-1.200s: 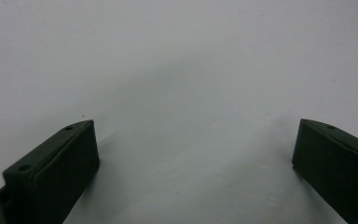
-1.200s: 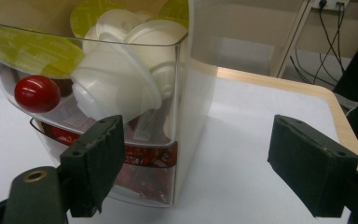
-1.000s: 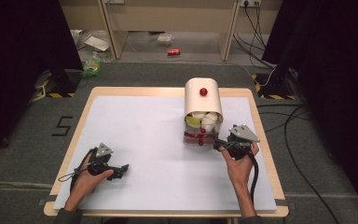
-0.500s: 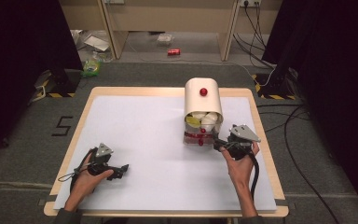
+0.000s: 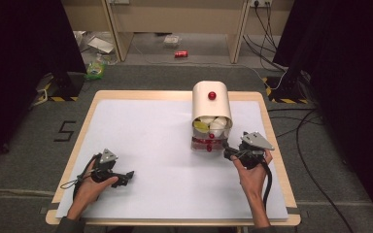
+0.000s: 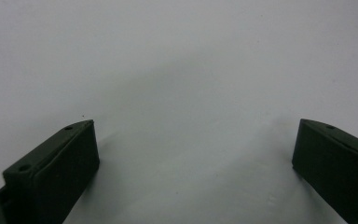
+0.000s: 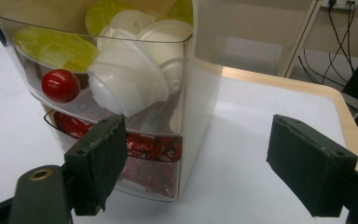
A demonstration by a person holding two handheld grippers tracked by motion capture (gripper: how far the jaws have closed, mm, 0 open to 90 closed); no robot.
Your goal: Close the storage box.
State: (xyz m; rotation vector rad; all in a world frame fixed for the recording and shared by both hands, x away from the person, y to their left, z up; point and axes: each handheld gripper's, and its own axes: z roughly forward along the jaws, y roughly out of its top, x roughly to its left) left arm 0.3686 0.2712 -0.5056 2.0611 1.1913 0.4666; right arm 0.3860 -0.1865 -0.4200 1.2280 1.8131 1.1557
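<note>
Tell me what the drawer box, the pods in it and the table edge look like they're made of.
Drawer box: clear glossy plastic fronts, since the contents show through; cream shell, likely plastic. Pods: smooth white moulded plastic cups, some with yellow-green lids, perhaps foil. Table edge: pale wood or wood-look laminate, matte, around a white top.

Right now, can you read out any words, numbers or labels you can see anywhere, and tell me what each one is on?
"5": a dark mark on the grey floor, left of the table.
Red packets in the lower drawer of the clear dispenser: light print, too blurred to read.
Red can on the floor beyond the table: too small to read.
Yellow-green capsule lids: no legible text.
</note>
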